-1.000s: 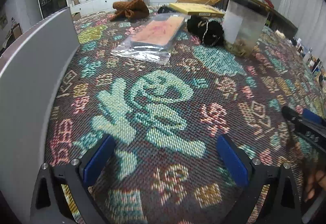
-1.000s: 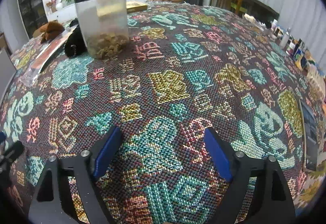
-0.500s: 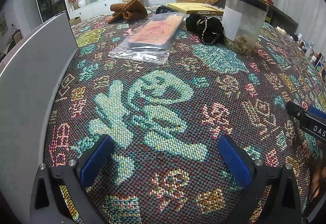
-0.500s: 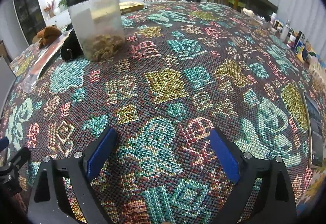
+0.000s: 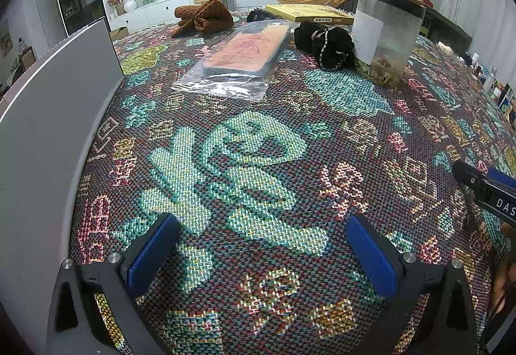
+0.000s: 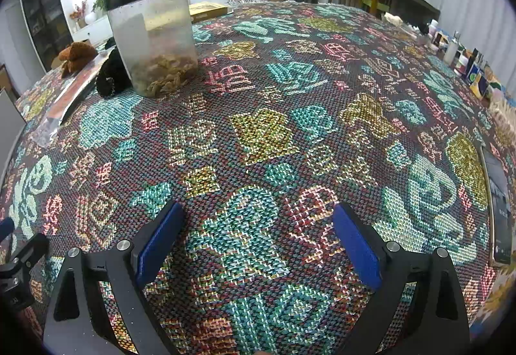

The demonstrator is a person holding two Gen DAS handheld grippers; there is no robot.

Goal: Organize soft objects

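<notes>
Soft items lie at the far side of the patterned woven cloth (image 5: 258, 161): a brown knitted piece (image 5: 206, 14) and a black fluffy piece with a beaded cord (image 5: 325, 44). In the right wrist view the black piece (image 6: 111, 74) rests against a clear container and the brown one (image 6: 75, 53) sits further left. My left gripper (image 5: 261, 245) hovers open over bare cloth, nothing between its blue pads. My right gripper (image 6: 258, 242) is open too, wide and empty, well short of the soft items. Its tip (image 5: 483, 184) shows at the right edge of the left wrist view.
A clear container with a black lid (image 5: 385, 35) holds dried bits. A flat plastic-wrapped package (image 5: 245, 55) lies mid-table, a yellow box (image 5: 309, 13) behind it. A grey panel (image 5: 48, 116) stands along the left. A phone (image 6: 500, 203) and small bottles (image 6: 458, 52) line the right edge.
My right gripper's jaws have spread a little wider. Both hands have stayed roughly where they were, and nothing on the cloth has moved.
</notes>
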